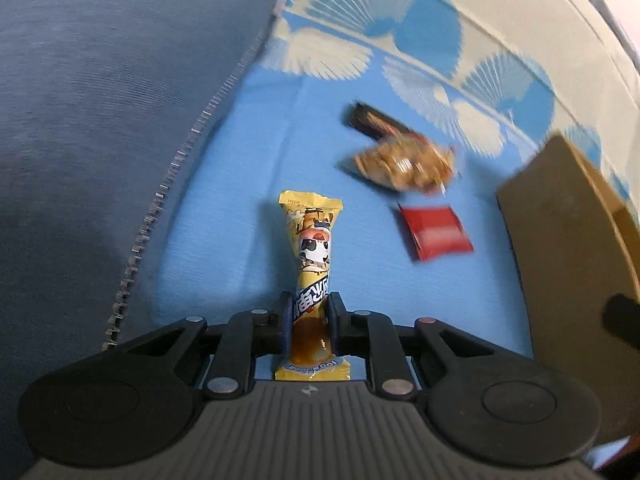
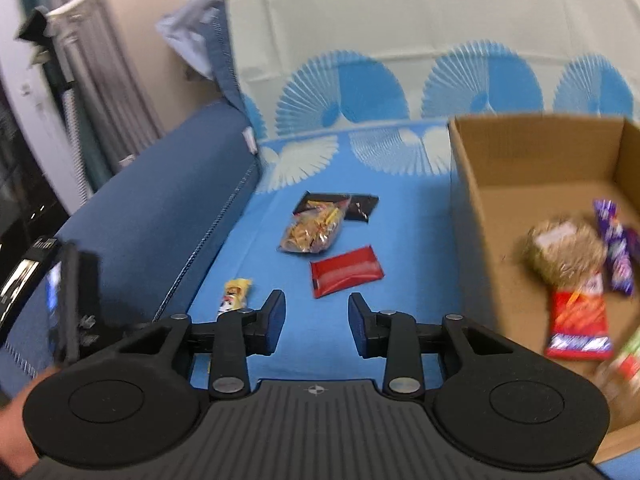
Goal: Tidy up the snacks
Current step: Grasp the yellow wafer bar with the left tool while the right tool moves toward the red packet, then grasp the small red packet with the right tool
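Observation:
My left gripper (image 1: pixel 310 312) is shut on a yellow snack stick with a cartoon cow (image 1: pixel 310 248), over the blue blanket. The stick also shows in the right wrist view (image 2: pixel 236 294), with the left gripper (image 2: pixel 68 304) at the far left. My right gripper (image 2: pixel 316 312) is open and empty above the blanket. A red packet (image 1: pixel 436 232) (image 2: pixel 346 270), a clear bag of golden snacks (image 1: pixel 404 162) (image 2: pixel 314 226) and a black packet (image 1: pixel 370 120) (image 2: pixel 360 206) lie on the blanket. The cardboard box (image 2: pixel 468 184) (image 1: pixel 560 220) stands at the right and holds several snacks (image 2: pixel 576 272).
A dark blue cushion with a zipper (image 1: pixel 100 120) (image 2: pixel 160 200) lies to the left. A blue and white fan-patterned blanket (image 2: pixel 360 152) covers the surface and the backrest. Curtains and a wall (image 2: pixel 100 60) are at the far left.

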Demonstrator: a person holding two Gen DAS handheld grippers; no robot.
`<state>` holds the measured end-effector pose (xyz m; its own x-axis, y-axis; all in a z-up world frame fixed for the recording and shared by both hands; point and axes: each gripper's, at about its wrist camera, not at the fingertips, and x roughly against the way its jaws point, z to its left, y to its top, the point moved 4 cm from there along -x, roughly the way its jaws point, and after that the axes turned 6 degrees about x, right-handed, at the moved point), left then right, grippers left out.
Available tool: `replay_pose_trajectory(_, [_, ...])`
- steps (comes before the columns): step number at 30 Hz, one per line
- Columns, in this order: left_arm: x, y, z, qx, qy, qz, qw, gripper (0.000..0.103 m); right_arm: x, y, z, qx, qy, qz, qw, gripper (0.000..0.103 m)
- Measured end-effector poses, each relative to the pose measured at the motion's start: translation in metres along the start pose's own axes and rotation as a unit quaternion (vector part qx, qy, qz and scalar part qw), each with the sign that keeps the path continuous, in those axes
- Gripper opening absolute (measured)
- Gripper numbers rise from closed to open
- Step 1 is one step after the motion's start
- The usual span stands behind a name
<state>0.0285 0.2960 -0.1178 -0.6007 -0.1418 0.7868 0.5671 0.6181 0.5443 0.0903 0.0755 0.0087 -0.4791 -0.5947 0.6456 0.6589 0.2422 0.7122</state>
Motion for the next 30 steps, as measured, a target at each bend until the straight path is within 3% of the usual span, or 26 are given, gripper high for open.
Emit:
replay_pose_trajectory(6, [-0.001,0.007,0.012,0.029,0.008,-0.009,0.9995,0.019,-0.051,0.013,0.009,-0.042,-0.035,0.022,0.998,0.037])
replay_pose_trajectory(10, [-0.001,0.007,0.009,0.024,-0.006,-0.011,0.9996,0.019,-0.099,0.014,-0.005,-0.111,-0.042,0.071,0.990,0.048])
replay_pose_trajectory(14, [-0.002,0.007,0.008,0.025,-0.010,-0.013,0.9996,0.019,-0.137,0.010,-0.013,-0.133,-0.067,0.100,0.984,0.056])
replay_pose_trajectory(23, [-0.001,0.007,0.008,0.021,-0.016,-0.019,0.9995,0.019,-0.190,0.022,-0.021,-0.128,-0.117,0.121,0.977,0.063])
replay_pose_trajectory(30, [0.001,0.005,0.007,0.017,-0.012,-0.020,0.9996,0.019,-0.211,0.027,-0.006,-0.047,-0.153,0.131,0.978,0.065])
